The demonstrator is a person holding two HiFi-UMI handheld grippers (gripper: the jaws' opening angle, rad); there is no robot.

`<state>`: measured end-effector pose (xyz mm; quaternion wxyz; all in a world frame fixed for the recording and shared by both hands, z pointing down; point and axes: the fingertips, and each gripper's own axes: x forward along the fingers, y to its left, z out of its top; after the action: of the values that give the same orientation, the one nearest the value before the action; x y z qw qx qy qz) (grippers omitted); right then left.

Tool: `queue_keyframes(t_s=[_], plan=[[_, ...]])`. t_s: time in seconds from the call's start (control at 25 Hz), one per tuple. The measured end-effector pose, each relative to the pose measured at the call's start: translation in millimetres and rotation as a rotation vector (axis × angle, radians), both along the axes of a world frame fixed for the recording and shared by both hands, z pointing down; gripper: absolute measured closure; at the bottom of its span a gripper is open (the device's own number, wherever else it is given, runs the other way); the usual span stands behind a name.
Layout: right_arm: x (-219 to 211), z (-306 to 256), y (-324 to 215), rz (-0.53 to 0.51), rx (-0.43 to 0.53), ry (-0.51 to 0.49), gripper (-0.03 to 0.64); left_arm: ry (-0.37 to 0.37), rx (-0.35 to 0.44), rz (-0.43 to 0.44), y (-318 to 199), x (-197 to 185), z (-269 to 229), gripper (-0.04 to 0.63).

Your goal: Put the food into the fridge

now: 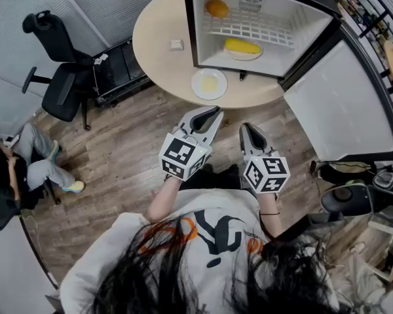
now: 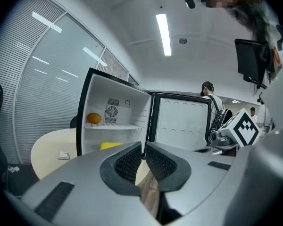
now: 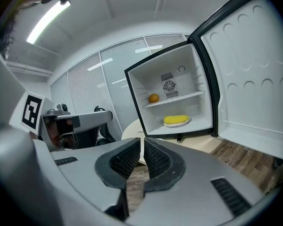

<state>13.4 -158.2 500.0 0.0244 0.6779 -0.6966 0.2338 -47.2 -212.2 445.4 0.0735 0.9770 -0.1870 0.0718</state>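
Head view: left hand-held gripper [image 1: 213, 114] and right hand-held gripper [image 1: 247, 131] sit closed, empty, seemingly because orange [image 1: 217, 8] already occupies the fridge [image 1: 308, 15].

Left gripper [image 1: 214, 114]: jaws together, nothing between them. It is held out in front of the torso, pointing forward and tilted slightly right. Right gripper [image 1: 247, 128]: jaws together, empty. It sits just beside the left one, a little further back. The left forearm [image 1: 161, 201] is bare, and both arms are kept close to the body.
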Motion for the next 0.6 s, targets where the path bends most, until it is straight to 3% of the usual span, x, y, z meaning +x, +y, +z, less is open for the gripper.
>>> queue_keyframes(t_s=[0.36,0.6], plan=[[-4.4,-1.3,13.9,-0.050,0.015,0.018,0.584,-0.005,0.018,-0.033,17.9,-1.2,-0.6,0.557],[-6.9,-8.5,55.0,-0.080,0.014,0.028,0.584,-0.011,0.017,-0.062,63.4,-6.1,-7.3,0.557]])
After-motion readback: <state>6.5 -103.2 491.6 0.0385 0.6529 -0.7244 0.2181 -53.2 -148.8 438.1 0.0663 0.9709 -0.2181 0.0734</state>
